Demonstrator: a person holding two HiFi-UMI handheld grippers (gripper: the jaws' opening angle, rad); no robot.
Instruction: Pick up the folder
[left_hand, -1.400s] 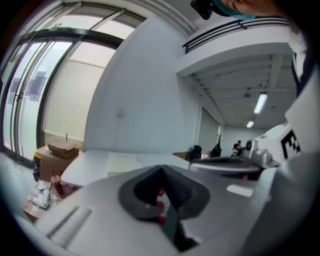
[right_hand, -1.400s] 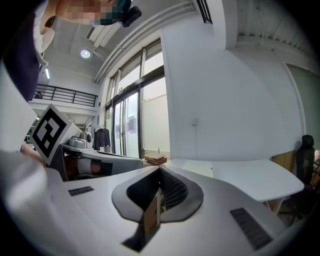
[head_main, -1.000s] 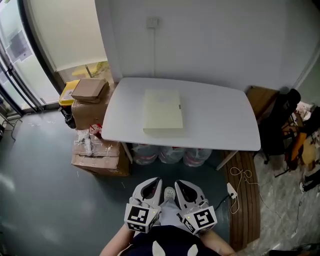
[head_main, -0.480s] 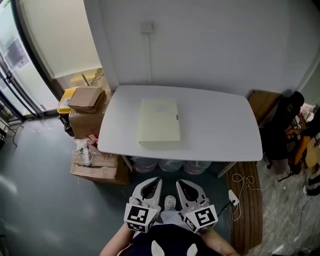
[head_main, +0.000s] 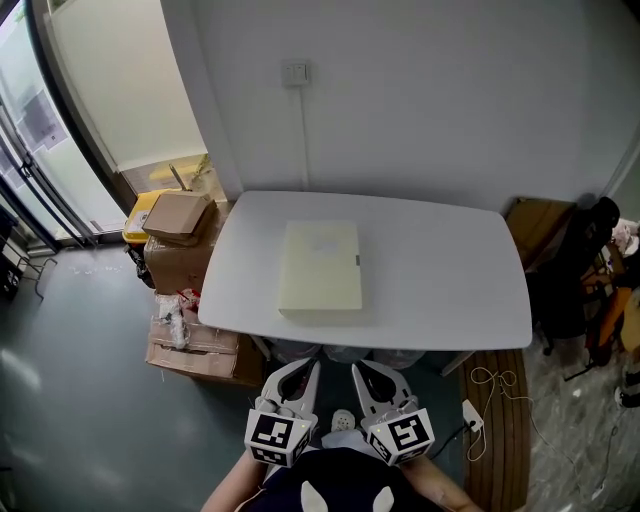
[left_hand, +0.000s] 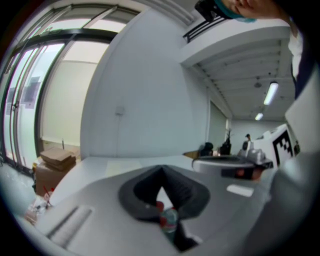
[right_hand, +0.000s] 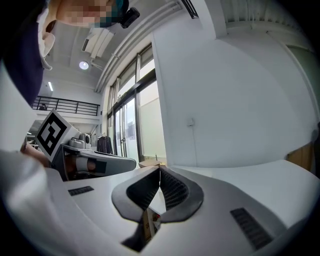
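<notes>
No readable text, labels, brands or numbers anywhere.

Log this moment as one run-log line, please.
phase: pre-grasp | folder: flat on table, untouched | left tool: shut, empty | right tool: shut, empty | both short of table edge

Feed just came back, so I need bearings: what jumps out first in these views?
A pale yellow folder lies flat on the white table, left of its middle. The left gripper and the right gripper, both shut and empty, sit side by side short of the table's near edge. Cardboard boxes are stacked at the table's left end.
</notes>
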